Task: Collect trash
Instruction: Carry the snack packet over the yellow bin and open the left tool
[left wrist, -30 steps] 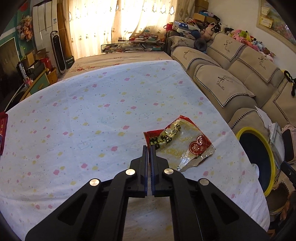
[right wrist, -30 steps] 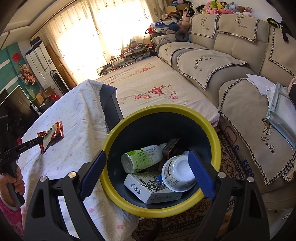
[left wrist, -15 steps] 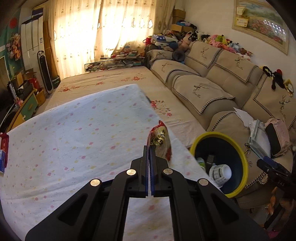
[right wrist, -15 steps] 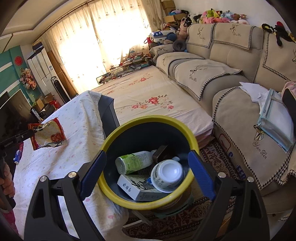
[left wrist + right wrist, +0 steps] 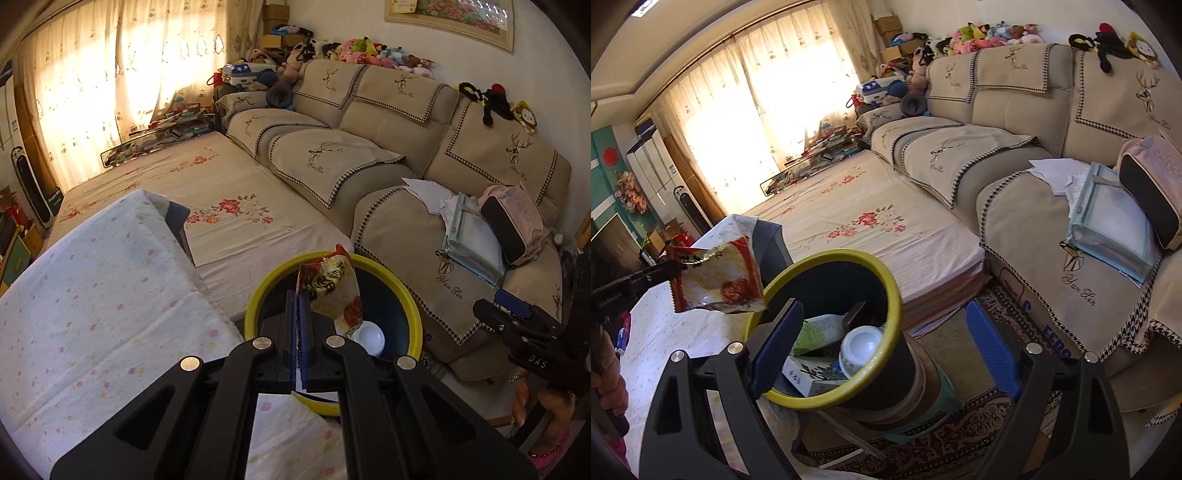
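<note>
The left gripper (image 5: 298,295) is clamped on one edge of the snack wrapper (image 5: 332,291), so it hangs free over the yellow-rimmed bin (image 5: 415,317) — placed for a straight drop. The right gripper (image 5: 882,339) waits wide apart beside the bin, holding nothing — the table (image 5: 92,295) sits just left.

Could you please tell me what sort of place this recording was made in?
Most likely a home living room: a long beige sofa with stuffed toys along its back, a curtained window, and a low bed with a floral sheet.
</note>
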The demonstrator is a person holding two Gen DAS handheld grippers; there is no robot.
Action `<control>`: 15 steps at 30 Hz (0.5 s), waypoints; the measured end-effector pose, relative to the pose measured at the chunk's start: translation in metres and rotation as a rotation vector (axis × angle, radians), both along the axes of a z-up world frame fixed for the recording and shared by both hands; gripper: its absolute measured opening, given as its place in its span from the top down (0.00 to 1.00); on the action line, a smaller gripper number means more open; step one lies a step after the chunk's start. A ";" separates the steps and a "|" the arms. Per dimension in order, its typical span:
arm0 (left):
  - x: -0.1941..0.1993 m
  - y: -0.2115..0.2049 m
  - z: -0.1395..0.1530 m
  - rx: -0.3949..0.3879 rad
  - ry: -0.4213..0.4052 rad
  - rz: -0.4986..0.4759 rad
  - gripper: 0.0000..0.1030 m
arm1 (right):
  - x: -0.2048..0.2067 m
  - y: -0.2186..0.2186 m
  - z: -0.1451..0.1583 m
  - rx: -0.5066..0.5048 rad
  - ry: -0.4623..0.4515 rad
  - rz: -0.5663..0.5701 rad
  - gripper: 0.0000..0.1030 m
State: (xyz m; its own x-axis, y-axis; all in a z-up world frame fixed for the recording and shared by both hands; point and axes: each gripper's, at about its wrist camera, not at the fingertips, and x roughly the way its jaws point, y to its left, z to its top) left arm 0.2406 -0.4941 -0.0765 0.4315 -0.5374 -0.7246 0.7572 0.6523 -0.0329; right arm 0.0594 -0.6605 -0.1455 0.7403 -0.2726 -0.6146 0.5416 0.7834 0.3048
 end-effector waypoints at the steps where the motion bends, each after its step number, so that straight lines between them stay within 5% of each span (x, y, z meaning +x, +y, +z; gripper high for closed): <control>1: -0.002 -0.009 -0.005 0.015 -0.003 -0.006 0.98 | -0.003 -0.003 -0.002 0.005 0.003 -0.004 0.17; 9: 0.006 -0.062 -0.052 0.129 0.014 -0.009 0.95 | -0.010 -0.017 -0.011 0.039 -0.002 -0.026 0.17; 11: 0.010 -0.067 -0.062 0.157 0.026 0.006 0.67 | -0.009 -0.017 -0.011 0.041 -0.004 -0.025 0.17; 15: 0.014 -0.055 -0.073 0.167 0.037 0.032 0.56 | -0.006 -0.011 -0.011 0.039 0.003 -0.008 0.17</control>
State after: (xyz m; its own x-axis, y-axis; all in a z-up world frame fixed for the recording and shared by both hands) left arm 0.2541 -0.5488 -0.1497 0.4183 -0.3945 -0.8182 0.7359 0.6751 0.0508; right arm 0.0537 -0.6719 -0.1570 0.7365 -0.2544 -0.6268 0.5488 0.7664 0.3339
